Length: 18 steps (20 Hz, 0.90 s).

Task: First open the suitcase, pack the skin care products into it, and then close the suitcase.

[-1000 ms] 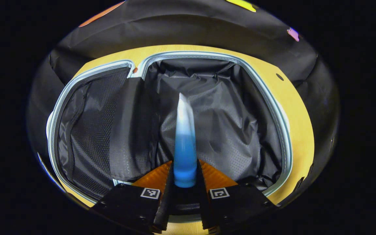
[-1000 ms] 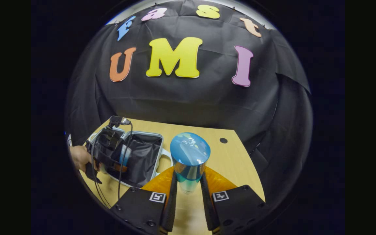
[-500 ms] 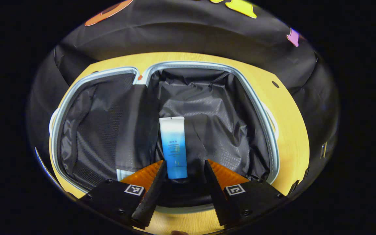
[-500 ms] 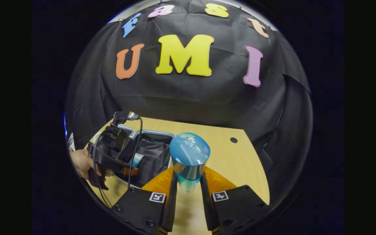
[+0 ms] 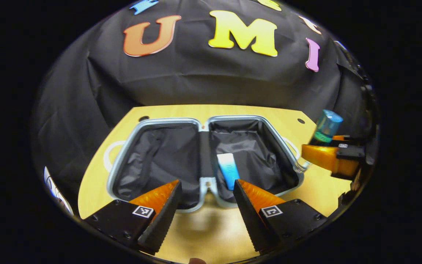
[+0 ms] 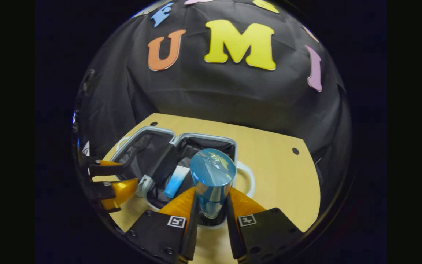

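Note:
The suitcase [image 5: 134,137] lies open flat on the wooden table, both halves lined in black. A blue-and-white tube [image 5: 228,170] rests in its right half, also seen as the tube [image 6: 176,180] in the right gripper view. My left gripper [image 5: 205,190] is open, pulled back in front of the suitcase's near edge, holding nothing. My right gripper [image 6: 211,203] is shut on a blue-capped bottle [image 6: 213,176], held over the near right side of the suitcase [image 6: 143,134]. In the left gripper view that bottle [image 5: 326,126] and right gripper [image 5: 324,156] hang at the suitcase's right edge.
The wooden table [image 6: 280,172] has bare room to the right of the suitcase, with a small hole [image 6: 295,150] near the back. White handles [image 5: 109,156] stick out on the suitcase's outer sides. The left gripper [image 6: 114,179] shows at the left of the right gripper view.
My left gripper opened, left the tube in the right half and drew back and up. My right gripper carried the bottle leftward to the suitcase.

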Each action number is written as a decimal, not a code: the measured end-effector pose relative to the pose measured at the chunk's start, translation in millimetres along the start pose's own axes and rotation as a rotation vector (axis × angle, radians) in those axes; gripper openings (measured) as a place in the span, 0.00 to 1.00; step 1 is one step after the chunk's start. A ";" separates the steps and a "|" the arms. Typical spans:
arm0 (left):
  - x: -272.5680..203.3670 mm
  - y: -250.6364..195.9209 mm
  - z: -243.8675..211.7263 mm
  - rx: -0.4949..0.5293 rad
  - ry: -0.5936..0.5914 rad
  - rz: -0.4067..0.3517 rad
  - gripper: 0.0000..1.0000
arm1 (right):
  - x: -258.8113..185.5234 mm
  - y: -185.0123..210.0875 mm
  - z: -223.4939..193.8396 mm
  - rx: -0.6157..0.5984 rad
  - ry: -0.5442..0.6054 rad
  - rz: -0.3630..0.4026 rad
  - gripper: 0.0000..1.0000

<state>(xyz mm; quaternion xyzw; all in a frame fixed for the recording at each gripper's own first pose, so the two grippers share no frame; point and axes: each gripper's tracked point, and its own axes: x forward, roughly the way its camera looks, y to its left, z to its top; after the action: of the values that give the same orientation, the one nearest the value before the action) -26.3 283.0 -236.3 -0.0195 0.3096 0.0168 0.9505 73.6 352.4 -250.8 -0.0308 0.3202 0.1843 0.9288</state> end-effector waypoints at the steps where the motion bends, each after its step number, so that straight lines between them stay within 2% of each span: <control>1: -8.9 14.9 -3.0 -0.005 -0.029 0.022 0.91 | 9.5 9.7 -5.9 -0.006 0.025 0.009 0.35; 6: -43.0 76.7 -26.6 -0.073 -0.099 0.122 0.97 | 49.6 43.3 -37.6 0.023 0.164 0.026 0.35; 8: -52.7 96.9 -33.1 -0.097 -0.111 0.151 0.97 | 60.9 48.3 -51.2 0.085 0.232 0.010 0.35; 9: -56.9 106.3 -36.7 -0.116 -0.119 0.166 0.97 | 67.7 47.6 -54.1 0.130 0.255 -0.004 0.33; 11: -61.7 127.7 -38.0 -0.175 -0.138 0.182 0.97 | 78.1 43.7 -49.7 0.203 0.265 -0.036 0.35; 13: -61.1 152.4 -37.1 -0.227 -0.144 0.214 0.97 | 92.1 35.9 -44.8 0.237 0.276 -0.079 0.32; 14: -59.4 164.5 -37.2 -0.247 -0.145 0.229 0.97 | 98.6 33.4 -43.1 0.254 0.284 -0.093 0.35; 17: -47.6 199.4 -30.9 -0.343 -0.166 0.259 0.97 | 114.8 24.1 -44.0 0.267 0.306 -0.158 0.35; 18: -44.3 208.5 -30.0 -0.384 -0.174 0.262 0.98 | 119.1 21.6 -45.4 0.261 0.314 -0.174 0.32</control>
<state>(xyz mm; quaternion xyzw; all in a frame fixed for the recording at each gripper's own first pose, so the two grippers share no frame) -88.8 488.9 -240.0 -0.1579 0.2175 0.2000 0.9422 126.0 402.9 -357.6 0.0340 0.4781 0.0533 0.8760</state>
